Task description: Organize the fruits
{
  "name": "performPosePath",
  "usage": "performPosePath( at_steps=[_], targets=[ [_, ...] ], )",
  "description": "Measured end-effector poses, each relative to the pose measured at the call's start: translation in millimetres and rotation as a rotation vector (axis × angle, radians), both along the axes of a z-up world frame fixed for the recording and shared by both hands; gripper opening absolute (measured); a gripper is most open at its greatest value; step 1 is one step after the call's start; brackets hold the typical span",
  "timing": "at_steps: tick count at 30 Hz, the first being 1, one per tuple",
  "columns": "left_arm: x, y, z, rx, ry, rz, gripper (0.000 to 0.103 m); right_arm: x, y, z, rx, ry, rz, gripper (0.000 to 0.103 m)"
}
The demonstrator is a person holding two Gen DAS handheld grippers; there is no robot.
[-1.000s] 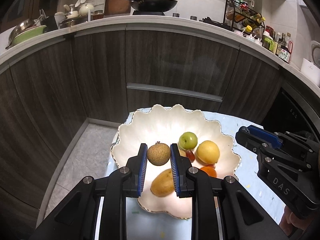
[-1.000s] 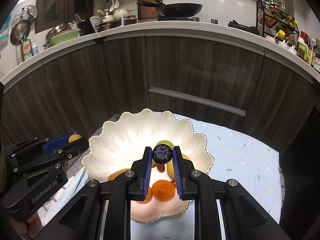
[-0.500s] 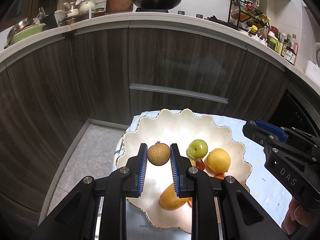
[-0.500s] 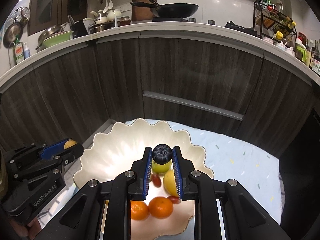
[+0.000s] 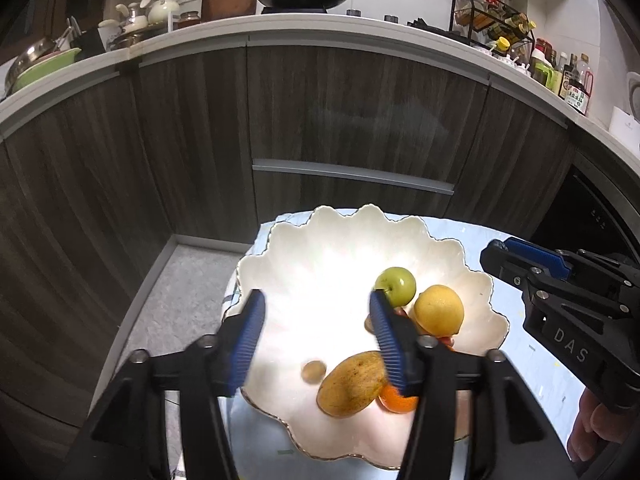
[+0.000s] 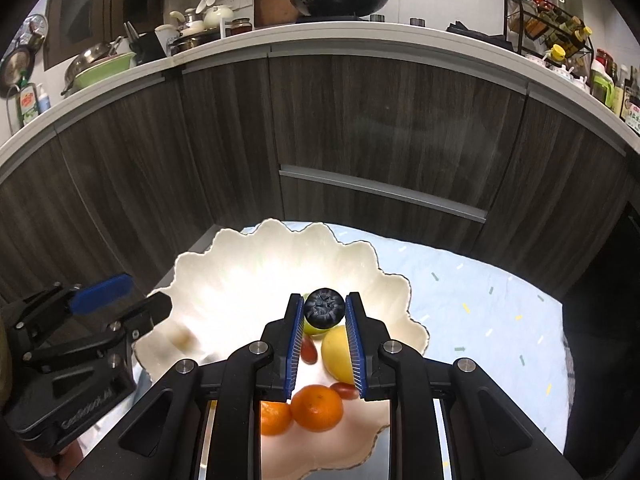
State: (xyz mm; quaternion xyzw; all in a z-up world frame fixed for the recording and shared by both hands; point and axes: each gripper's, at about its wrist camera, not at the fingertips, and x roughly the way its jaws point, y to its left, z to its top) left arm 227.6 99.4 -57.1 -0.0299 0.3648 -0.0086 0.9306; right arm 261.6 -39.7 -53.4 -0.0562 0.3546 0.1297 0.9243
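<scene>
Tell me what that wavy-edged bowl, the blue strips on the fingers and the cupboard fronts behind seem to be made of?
Bowl: probably glazed ceramic or porcelain; creamy white, glossy, strong glare, thin darker line along the scalloped rim.
Blue strips: likely rubber or soft plastic; matte, finely ribbed.
Cupboard fronts: dark wood-grain panels, matte; real veneer or printed laminate cannot be told.

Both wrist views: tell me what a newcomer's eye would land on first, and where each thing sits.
The glowing white scalloped bowl on the pale blue cloth dominates both views, with a green fruit, a yellow fruit and oranges clustered on its right side. Next is the dark blueberry pinched between the right gripper fingers above the bowl. The left gripper stands wide open, with a small brown fruit blurred in the bowl below.
</scene>
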Motion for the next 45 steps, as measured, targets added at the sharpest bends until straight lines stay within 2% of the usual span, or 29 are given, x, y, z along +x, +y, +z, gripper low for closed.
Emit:
performPosePath(
  at_steps=[1, 4, 10, 12, 17, 21, 31, 39, 42, 45],
  targets=[
    [0, 0, 0, -0.001, 0.002, 0.000, 0.056, 0, -1, 0, -0.003, -0.001, -0.006, 0.035],
    [-1, 1, 2, -0.003, 0.007, 0.006, 0.062, -3, -5, 2, 0.001, -0.014, -0.022, 0.048],
    [-11, -2, 10, 0.023, -0.011, 0.009, 0.077, -11, -9, 7, 0.013, -0.029, -0.038, 0.066],
    [-15, -1, 13, 0.019, -0.010, 0.013, 0.083, -13, -10, 9, 0.020, -0.034, -0.039, 0.067],
    [-28, -5, 19, 0.023, -0.013, 0.016, 0.086, -26, -12, 18, 0.026, -0.050, -0.041, 0.068],
    [-41, -9, 25, 0.034, -0.019, 0.015, 0.087, -40, -17, 23, 0.032, -0.057, -0.045, 0.071],
    [-70, -22, 37, 0.061, -0.032, 0.029, 0.087, -71, -36, 25, 0.048, -0.052, -0.072, 0.071],
    [-96, -26, 41, 0.061, -0.037, 0.056, 0.092, -100, -43, 35, 0.028, -0.089, -0.099, 0.071],
    [-106, -27, 44, 0.057, -0.042, 0.070, 0.095, -111, -46, 37, 0.025, -0.098, -0.114, 0.077],
    [-116, -28, 47, 0.060, -0.047, 0.078, 0.095, -125, -49, 39, 0.022, -0.110, -0.126, 0.078]
  ],
)
